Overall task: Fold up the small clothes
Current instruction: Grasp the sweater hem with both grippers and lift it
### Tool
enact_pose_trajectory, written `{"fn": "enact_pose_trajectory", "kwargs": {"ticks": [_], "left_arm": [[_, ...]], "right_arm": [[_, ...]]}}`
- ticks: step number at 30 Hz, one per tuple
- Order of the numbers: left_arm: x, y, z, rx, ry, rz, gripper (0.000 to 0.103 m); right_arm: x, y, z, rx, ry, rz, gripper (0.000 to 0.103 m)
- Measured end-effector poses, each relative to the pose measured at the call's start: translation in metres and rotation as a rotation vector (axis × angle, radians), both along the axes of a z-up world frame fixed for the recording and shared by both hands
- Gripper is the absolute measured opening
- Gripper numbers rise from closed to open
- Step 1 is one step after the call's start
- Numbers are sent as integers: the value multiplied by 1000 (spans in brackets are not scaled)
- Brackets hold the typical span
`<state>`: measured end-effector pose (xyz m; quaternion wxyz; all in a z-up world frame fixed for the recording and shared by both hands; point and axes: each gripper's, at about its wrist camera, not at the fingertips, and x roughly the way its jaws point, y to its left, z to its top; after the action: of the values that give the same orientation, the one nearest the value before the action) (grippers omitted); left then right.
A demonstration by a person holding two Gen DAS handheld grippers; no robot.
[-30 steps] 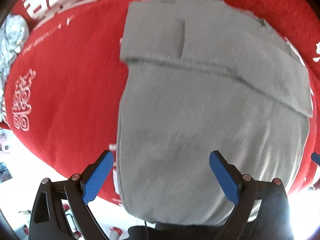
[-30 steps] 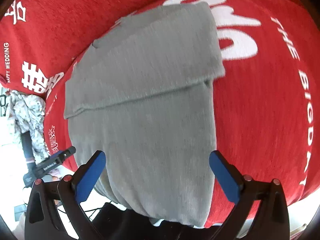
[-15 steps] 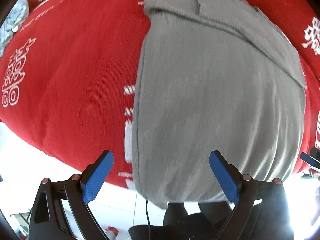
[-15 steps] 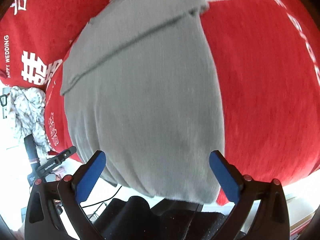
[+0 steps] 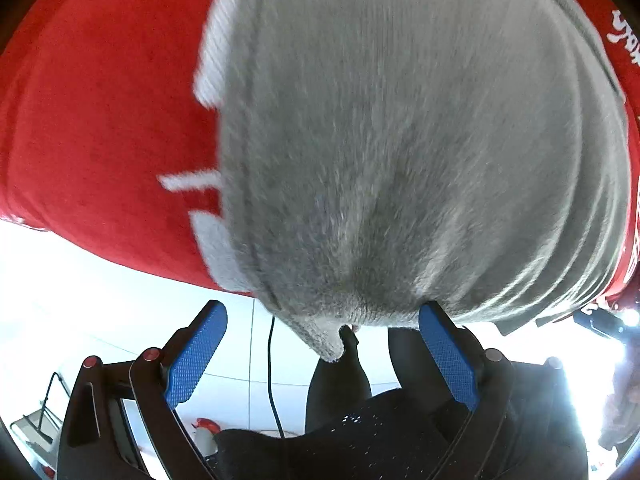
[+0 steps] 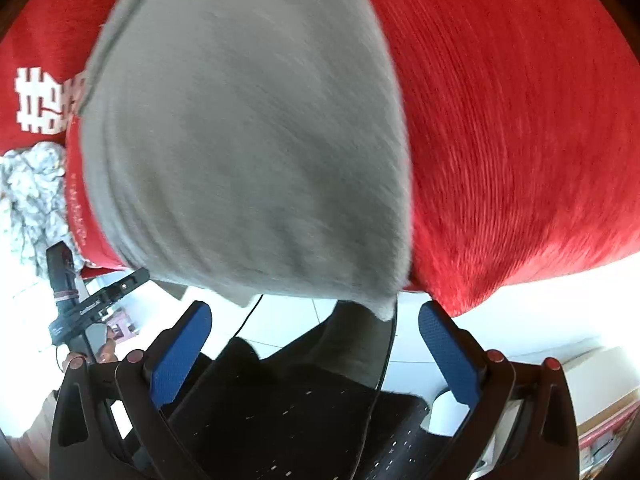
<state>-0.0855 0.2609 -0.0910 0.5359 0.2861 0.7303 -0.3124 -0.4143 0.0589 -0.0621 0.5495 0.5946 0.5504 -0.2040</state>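
Observation:
A grey knitted garment (image 5: 400, 140) lies flat on a red cloth with white print (image 5: 100, 120), its near hem hanging over the table's front edge. My left gripper (image 5: 320, 344) stands open with the garment's near left corner hanging between its blue fingers (image 5: 196, 352). In the right wrist view the same grey garment (image 6: 248, 132) fills the upper left, and my right gripper (image 6: 312, 344) is open with the near right corner drooping just above the gap between its fingers (image 6: 448, 352). Neither gripper holds the cloth.
A crumpled white patterned cloth (image 6: 28, 184) lies at the left edge of the red cover (image 6: 520, 140). A person's dark-clad legs (image 6: 280, 408) stand below the table edge over a white tiled floor. The left gripper's body (image 6: 84, 308) shows at the left.
Both grippers have dropped down and back toward the table's front edge, so the garment's near hem corners now sit right at the fingers. Both stayed open.

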Motion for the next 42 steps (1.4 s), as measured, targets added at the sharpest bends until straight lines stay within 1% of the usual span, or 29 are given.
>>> {"fn": "enact_pose_trajectory", "kwargs": {"ticks": [4,7,8,9,10,11,12,13,14,15,17,20,22,26,29,31,34,36,39,41,42], "left_arm": [[-10,3,-7,-25,17,-23,97],[-4,2,-10,-35,48,-12,96],[-7,3,-10,-45,61,-3,86],[-8,8,-9,-69,90,6,79],[-9,14,-10,-81,113,14,67],[-11,14,-8,-88,125,19,59],[-17,11,-6,-93,126,16,54],[-19,11,-4,-101,134,13,40],[-19,13,-2,-116,163,19,17],[-22,11,-1,-129,189,27,12],[-23,14,5,-152,214,36,12],[-20,19,24,-208,250,30,12],[-17,20,44,-254,263,19,12],[6,8,77,-329,271,38,12],[26,-10,101,-396,264,63,12],[47,-28,117,-433,256,79,12],[75,-46,133,-495,255,122,12],[88,-58,145,-540,248,146,12],[104,-82,162,-597,230,174,12],[116,-98,169,-625,214,183,12],[125,-108,174,-633,193,178,12]], "right_arm": [[0,3,-21,8,-7,-28,103],[2,5,-31,28,-15,-56,103],[0,7,-32,28,-14,-66,99],[-2,8,-31,27,-12,-73,93],[-5,9,-30,35,-3,-83,71],[-7,12,-30,55,-12,-102,50],[-11,14,-29,80,-25,-127,39],[-12,15,-29,87,-16,-131,20],[-14,16,-28,89,-18,-133,8],[-15,16,-25,84,-27,-138,8],[-17,18,-18,82,-62,-141,7],[-13,18,0,95,-158,-156,7],[-11,14,18,100,-230,-179,7],[-5,-4,44,98,-342,-237,7],[4,-25,62,82,-417,-276,7],[13,-42,72,76,-464,-307,7],[26,-61,87,59,-532,-342,7],[27,-75,100,44,-563,-354,7],[39,-107,115,6,-602,-356,7],[44,-127,123,-22,-612,-346,7],[49,-141,128,-46,-613,-335,7]]}}
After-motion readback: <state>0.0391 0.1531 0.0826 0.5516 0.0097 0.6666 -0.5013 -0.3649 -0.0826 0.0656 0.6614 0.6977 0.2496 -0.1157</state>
